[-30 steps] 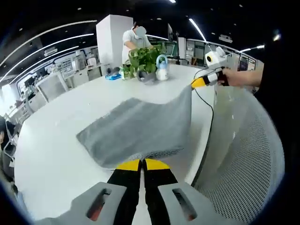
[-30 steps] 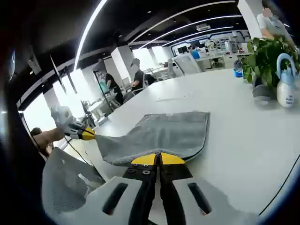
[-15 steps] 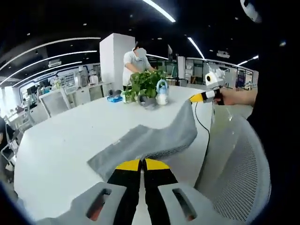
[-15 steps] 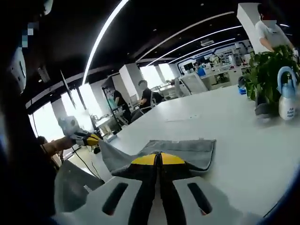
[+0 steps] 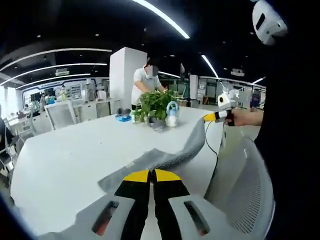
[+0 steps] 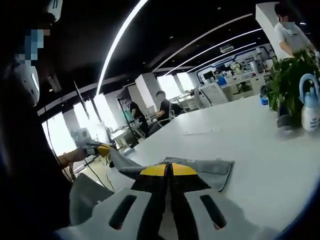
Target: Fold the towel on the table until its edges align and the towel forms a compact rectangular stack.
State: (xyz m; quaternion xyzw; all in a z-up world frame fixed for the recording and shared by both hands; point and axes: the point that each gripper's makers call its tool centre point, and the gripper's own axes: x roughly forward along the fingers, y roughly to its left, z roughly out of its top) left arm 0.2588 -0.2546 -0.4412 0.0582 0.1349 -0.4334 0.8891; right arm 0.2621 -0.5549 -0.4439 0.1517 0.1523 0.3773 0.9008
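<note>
Towel (image 5: pixel 165 159) lifted at two near corners

Each corner is clamped by closed left gripper (image 5: pixel 151 175) and right gripper (image 6: pixel 168 170); seated people (image 6: pixel 162 107) are seen from the right gripper view.

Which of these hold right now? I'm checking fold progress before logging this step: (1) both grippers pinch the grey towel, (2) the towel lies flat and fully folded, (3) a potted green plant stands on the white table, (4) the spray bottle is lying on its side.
1. True: the left gripper and the right gripper are each shut on an edge of the grey towel.
2. False: its held edge is lifted off the white table, its far part resting there.
3. True: the potted green plant stands on it.
4. False: the white spray bottle with a blue handle stands upright beside the plant.
</note>
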